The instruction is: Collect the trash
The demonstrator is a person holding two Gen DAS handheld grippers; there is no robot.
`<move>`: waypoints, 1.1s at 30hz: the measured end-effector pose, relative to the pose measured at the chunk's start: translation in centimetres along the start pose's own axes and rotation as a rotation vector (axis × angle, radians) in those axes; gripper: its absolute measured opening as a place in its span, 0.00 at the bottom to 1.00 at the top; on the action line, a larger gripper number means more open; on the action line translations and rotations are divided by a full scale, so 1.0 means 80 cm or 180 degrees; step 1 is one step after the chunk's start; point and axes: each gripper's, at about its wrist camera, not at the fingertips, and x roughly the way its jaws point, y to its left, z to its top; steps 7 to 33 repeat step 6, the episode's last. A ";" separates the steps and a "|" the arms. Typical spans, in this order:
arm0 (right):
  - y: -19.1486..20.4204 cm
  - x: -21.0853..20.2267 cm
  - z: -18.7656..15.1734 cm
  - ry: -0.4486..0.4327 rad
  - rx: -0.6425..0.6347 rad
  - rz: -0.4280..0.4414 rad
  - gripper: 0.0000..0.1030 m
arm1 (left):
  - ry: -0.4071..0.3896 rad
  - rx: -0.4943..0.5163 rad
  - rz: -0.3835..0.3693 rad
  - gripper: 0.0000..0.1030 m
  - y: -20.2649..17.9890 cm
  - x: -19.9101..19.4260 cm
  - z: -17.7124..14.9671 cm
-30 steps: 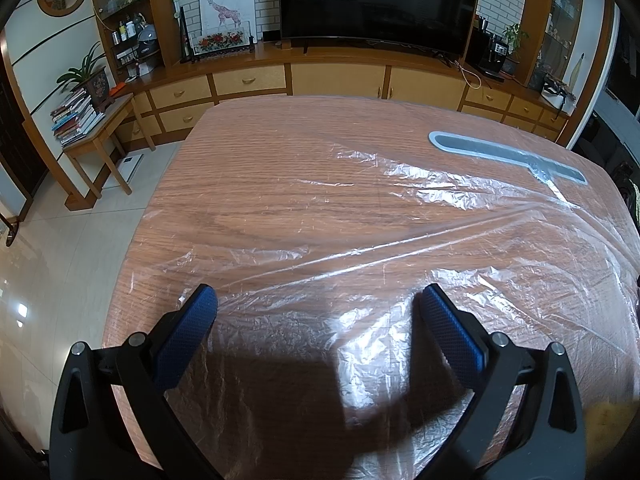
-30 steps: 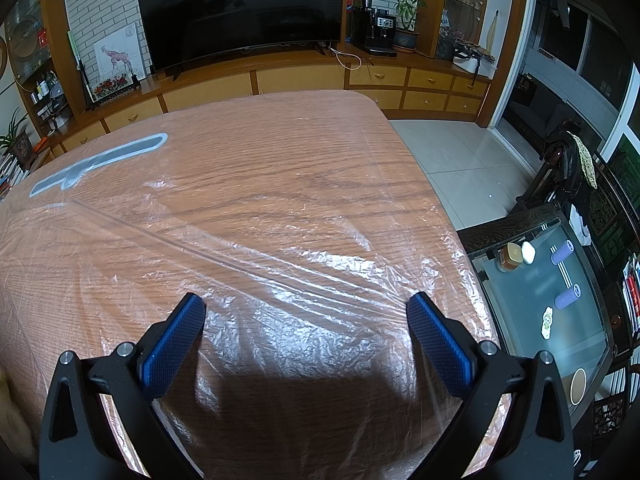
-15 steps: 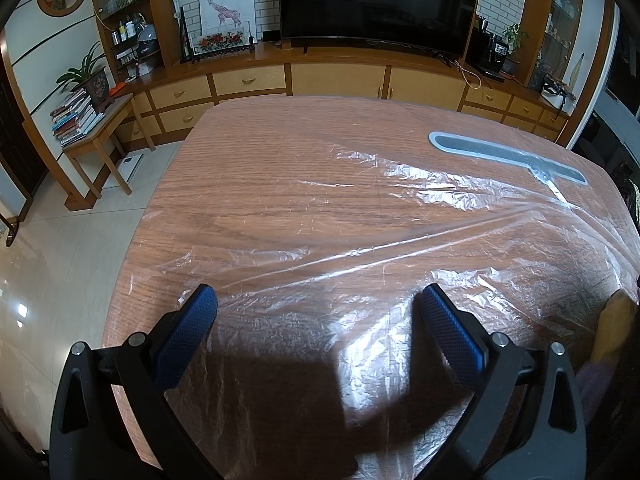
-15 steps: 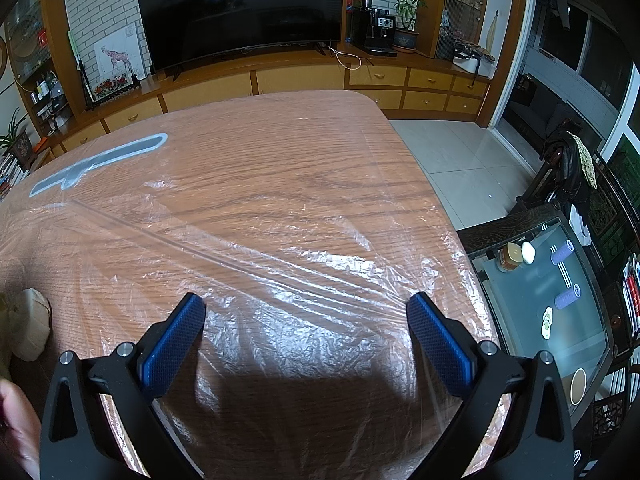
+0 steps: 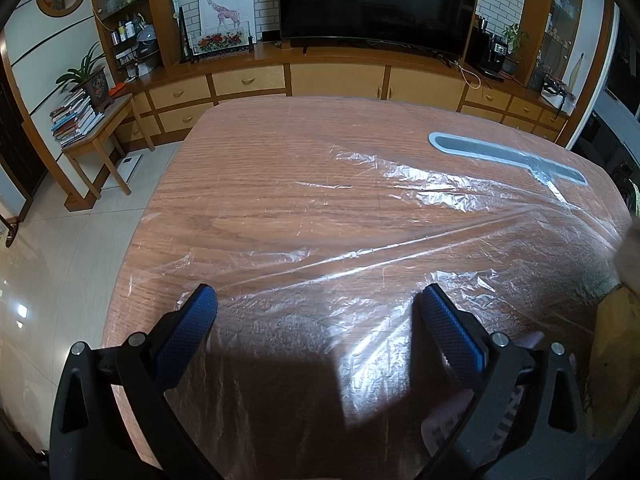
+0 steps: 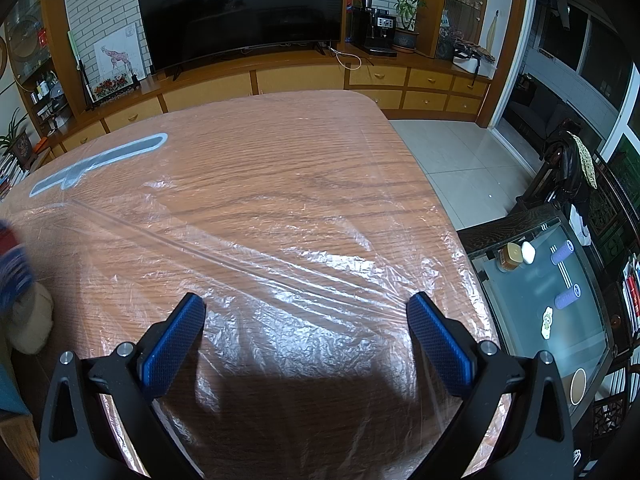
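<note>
A wooden table point(image 5: 280, 184) lies under a crinkled clear plastic sheet point(image 5: 400, 248). My left gripper point(image 5: 316, 320) hovers open over its near edge with nothing between the fingers. My right gripper point(image 6: 304, 320) is open too, over the table's near right part. A beige rounded lump point(image 6: 32, 324) sits at the left edge of the right wrist view, with a blurred red and blue thing point(image 6: 12, 272) just above it. In the left wrist view a tan object point(image 5: 612, 340) and a pale blur point(image 5: 630, 248) show at the right edge. What these are is unclear.
A flat grey-blue shape point(image 5: 504, 156) lies under the plastic at the far right of the table. A pink thing point(image 5: 452, 424) shows behind the left gripper's right finger. Low cabinets point(image 5: 336, 80) and a television stand beyond. A glass coffee table point(image 6: 560, 308) with small items stands right of the table.
Both grippers have stayed still and open. Between them, a beige lump came into view, then a blurred red and blue thing above it; the tan object grew at the left view's right edge.
</note>
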 end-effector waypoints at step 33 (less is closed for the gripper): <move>0.000 0.000 0.000 0.0001 0.0000 0.0000 0.97 | 0.0000 0.0000 0.0000 0.99 0.001 0.000 0.000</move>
